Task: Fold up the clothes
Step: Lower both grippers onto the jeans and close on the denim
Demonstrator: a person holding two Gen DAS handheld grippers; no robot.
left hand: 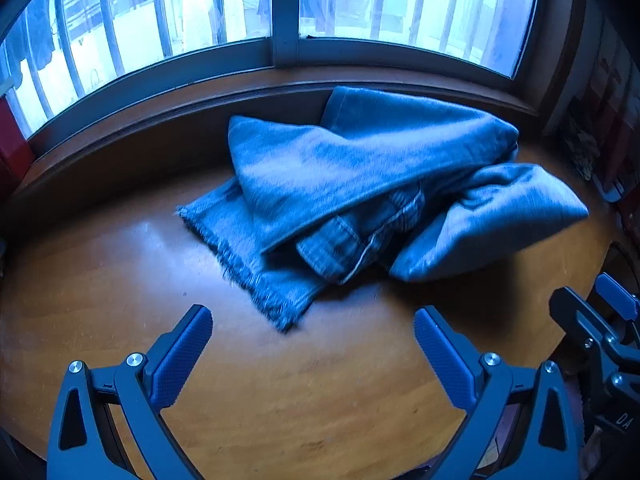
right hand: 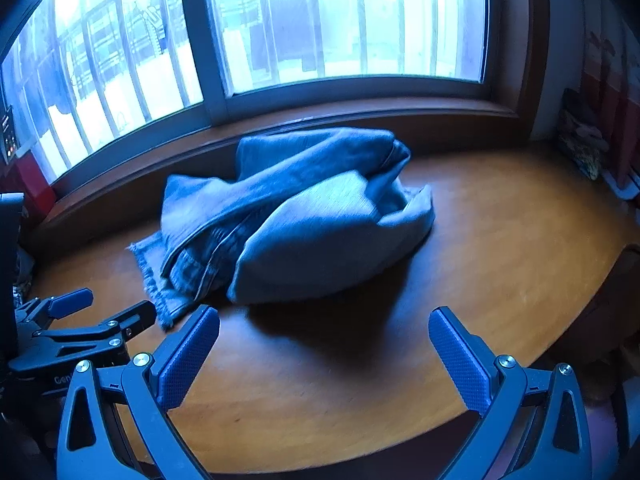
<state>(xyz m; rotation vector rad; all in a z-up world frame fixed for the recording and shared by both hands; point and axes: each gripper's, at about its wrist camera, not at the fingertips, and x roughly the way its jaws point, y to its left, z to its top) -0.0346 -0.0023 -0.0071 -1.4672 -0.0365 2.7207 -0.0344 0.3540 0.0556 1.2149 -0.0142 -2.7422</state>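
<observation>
i see a glossy wooden table [left hand: 120, 264] against a wide barred window [right hand: 344, 20]. cold daylight pours through. a dark wooden sill [left hand: 160, 120] runs beneath.

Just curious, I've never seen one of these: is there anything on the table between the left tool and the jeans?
Nothing: in the left wrist view only bare table lies between the open left tool and the jeans.

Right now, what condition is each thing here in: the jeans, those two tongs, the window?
jeans: roughly bunched in a heap on the wooden table, frayed hem spread flat toward the left, not neatly folded.
left tongs: open, holding nothing, short of the jeans.
right tongs: open, holding nothing, short of the jeans.
window: appears closed, bright daylight behind it.
</observation>
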